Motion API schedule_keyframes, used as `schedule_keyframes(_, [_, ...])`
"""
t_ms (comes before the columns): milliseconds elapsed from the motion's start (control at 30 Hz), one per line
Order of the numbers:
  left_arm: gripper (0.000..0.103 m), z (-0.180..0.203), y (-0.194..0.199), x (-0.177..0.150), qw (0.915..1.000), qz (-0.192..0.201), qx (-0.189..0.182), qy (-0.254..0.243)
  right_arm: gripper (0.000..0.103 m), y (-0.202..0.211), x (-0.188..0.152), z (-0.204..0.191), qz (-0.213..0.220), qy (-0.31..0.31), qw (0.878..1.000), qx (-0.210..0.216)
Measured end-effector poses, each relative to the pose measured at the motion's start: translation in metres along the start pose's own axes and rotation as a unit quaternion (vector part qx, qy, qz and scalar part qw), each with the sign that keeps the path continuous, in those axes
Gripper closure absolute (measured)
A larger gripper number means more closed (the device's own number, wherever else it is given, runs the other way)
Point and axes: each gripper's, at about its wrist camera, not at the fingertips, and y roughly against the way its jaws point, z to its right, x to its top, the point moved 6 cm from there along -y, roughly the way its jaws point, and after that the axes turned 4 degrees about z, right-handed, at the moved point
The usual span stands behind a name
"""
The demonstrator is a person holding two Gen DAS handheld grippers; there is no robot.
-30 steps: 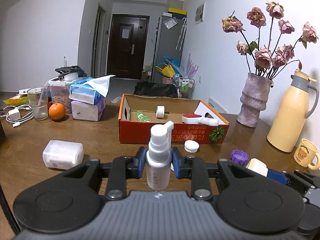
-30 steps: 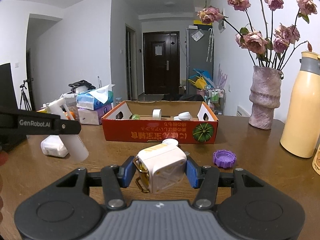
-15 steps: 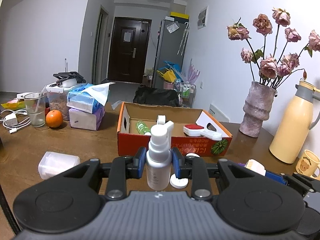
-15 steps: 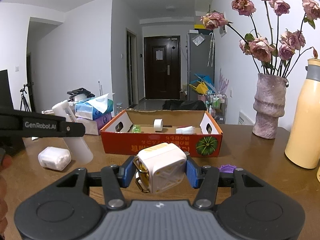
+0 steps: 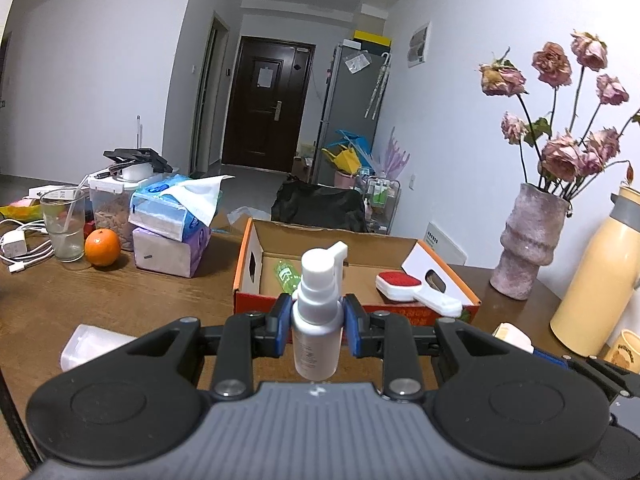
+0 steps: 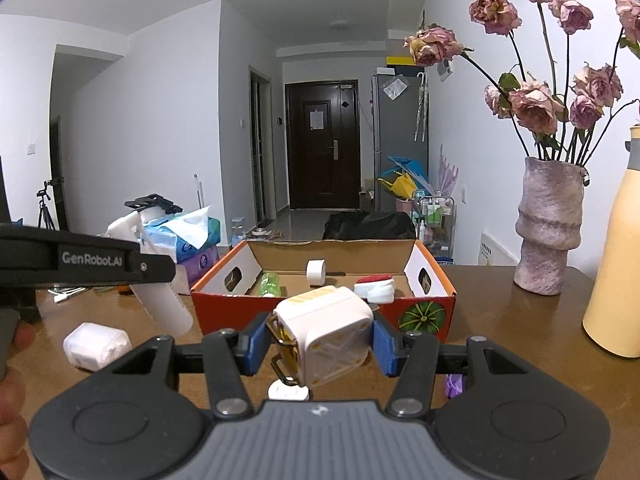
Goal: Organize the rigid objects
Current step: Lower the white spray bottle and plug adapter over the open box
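Spray bottle [image 5: 317,312] upright, clamped between the left gripper [image 5: 316,330] pads, held above the table [image 5: 120,296] just in front of the orange cardboard box [image 5: 448,276]; box looks closer and lower in the left wrist view than a second ago, both grippers raised and nearer to it. Right gripper [image 6: 320,340] pads clamped on the white cube-shaped case [image 6: 326,336], tilted, also nearer the box front. Inside the box: tape roll [image 6: 315,272], green bottle [image 6: 269,283], red-and-white brush [image 5: 416,292]; white lid [image 6: 286,391] and purple cap [image 6: 454,385] on the table now under the right gripper.
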Motion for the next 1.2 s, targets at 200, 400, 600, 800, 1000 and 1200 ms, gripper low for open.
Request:
schedule_keyframes(200, [0.074, -0.004, -0.02, 0.004, 1.0, -0.002, 0.001, 0.007, 0.051, -0.018, 0.006, 0.002, 0.003, -0.008, 1.0, 0.0])
schedule_keyframes(400, [0.075, -0.008, -0.037, 0.013, 0.9999, 0.003, 0.003, 0.013, 0.051, -0.037, 0.013, 0.003, 0.008, -0.016, 1.0, 0.004])
schedule_keyframes(600, [0.074, -0.011, -0.054, 0.02, 0.9998, 0.006, 0.005, 0.019, 0.051, -0.057, 0.021, 0.001, 0.01, -0.015, 1.0, 0.011])
schedule_keyframes(800, [0.075, -0.014, -0.071, 0.028, 0.9996, 0.009, 0.007, 0.024, 0.051, -0.076, 0.027, -0.004, 0.014, -0.013, 1.0, 0.014])
schedule_keyframes(1000, [0.075, -0.015, -0.088, 0.037, 0.9996, 0.015, 0.008, 0.024, 0.051, -0.093, 0.032, -0.003, 0.018, -0.01, 1.0, 0.012])
schedule_keyframes(1200, [0.074, -0.013, -0.108, 0.044, 0.9996, 0.018, 0.008, 0.021, 0.051, -0.113, 0.037, -0.001, 0.019, -0.007, 1.0, 0.008])
